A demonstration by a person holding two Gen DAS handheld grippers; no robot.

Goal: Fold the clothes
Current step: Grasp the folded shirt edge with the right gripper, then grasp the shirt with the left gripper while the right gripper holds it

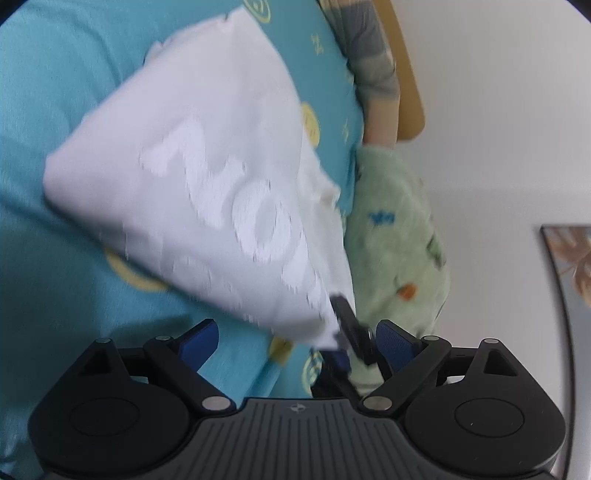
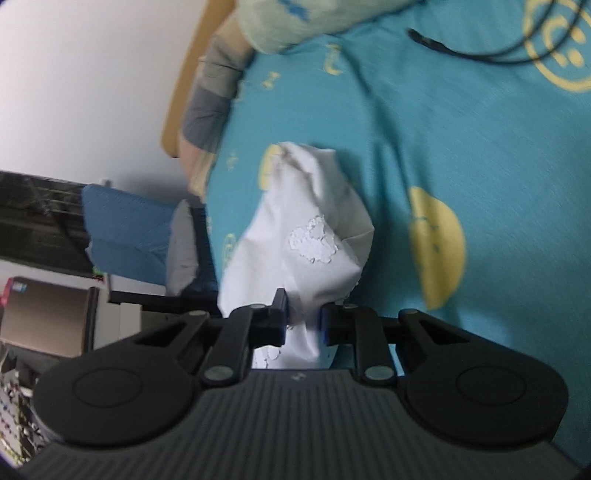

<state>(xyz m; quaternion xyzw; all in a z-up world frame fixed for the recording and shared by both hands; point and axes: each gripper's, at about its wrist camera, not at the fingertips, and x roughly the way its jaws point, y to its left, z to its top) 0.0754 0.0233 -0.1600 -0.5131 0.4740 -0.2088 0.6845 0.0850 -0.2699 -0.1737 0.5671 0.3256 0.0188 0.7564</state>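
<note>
Left wrist view: left tool (image 1: 295, 341) w/ its blue-padded fingers (image 1: 199, 341) spread wide apart, nothing between them, so released. White garment (image 1: 192, 177) hangs/lies ahead of it over the teal bed sheet (image 1: 55, 92), motion-blurred; raised white lettering on the fabric, too smeared to read. The garment narrows toward lower right, where the other tool, the right tool (image 1: 349, 332), shows as a dark finger w/ a blue pad touching that narrow end. Sheet carries yellow smiley prints. Right of the garment: a light green fleece piece (image 1: 399, 229) w/ small blue and orange motifs, lying at the bed's edge. Above it a striped grey-beige pillow or cushion (image 1: 373, 66) against a wooden headboard (image 1: 410, 92). White wall (image 1: 498, 110) beyond; a framed picture (image 1: 569, 266) at far right.

Right wrist view: right tool (image 2: 303, 319) clenched on a bunched part of the white garment (image 2: 306, 229), cloth pinched between both pads and running down behind them. Cracked white print visible on the fabric. Garment sits over the teal sheet (image 2: 480, 147), near its left edge. Black cable (image 2: 461, 51) lies on the sheet top right. Green fleece (image 2: 280, 22) at top. Off the bed at left: a blue chair (image 2: 122, 232), cardboard box (image 2: 40, 317), clutter, blurry.
</note>
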